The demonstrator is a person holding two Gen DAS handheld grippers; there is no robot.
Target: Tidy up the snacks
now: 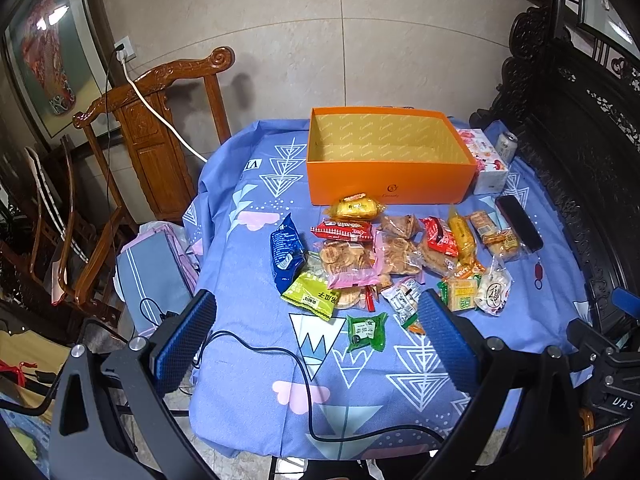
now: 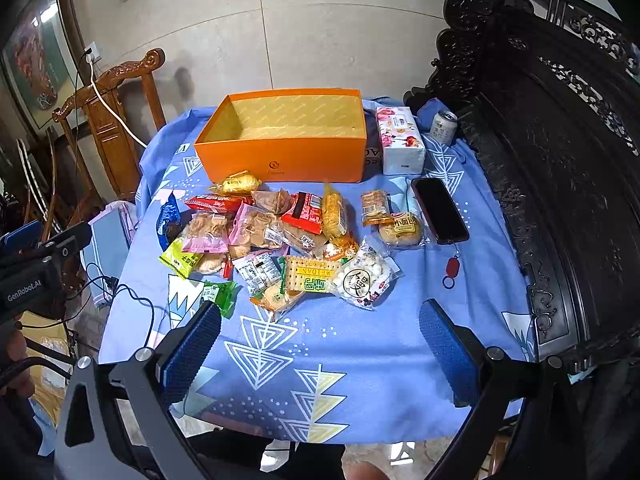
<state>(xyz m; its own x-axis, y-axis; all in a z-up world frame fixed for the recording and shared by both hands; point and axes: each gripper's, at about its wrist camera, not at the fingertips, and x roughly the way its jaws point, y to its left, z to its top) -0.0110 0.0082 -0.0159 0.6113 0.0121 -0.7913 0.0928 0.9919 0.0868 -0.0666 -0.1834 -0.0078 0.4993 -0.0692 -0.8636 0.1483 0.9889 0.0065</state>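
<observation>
An empty orange box (image 1: 390,178) (image 2: 280,160) stands at the back of the table. In front of it lies a pile of several snack packets (image 1: 360,260) (image 2: 272,232), among them a blue bag (image 1: 285,254), a small green packet (image 1: 366,332) (image 2: 220,294), a yellow-green packet (image 1: 312,296) and a clear bag of white balls (image 2: 362,278). My left gripper (image 1: 316,320) is open and empty above the table's near side, short of the pile. My right gripper (image 2: 320,328) is open and empty, just short of the pile.
The table wears a blue patterned cloth (image 1: 260,400) (image 2: 360,360). A tissue box (image 2: 400,144), a drink can (image 2: 443,126), a phone (image 2: 439,210) and a red key tag (image 2: 452,268) lie at the right. A black cable (image 1: 304,380) crosses the near edge. A wooden chair (image 1: 152,132) stands left; dark carved furniture (image 2: 560,160) stands right.
</observation>
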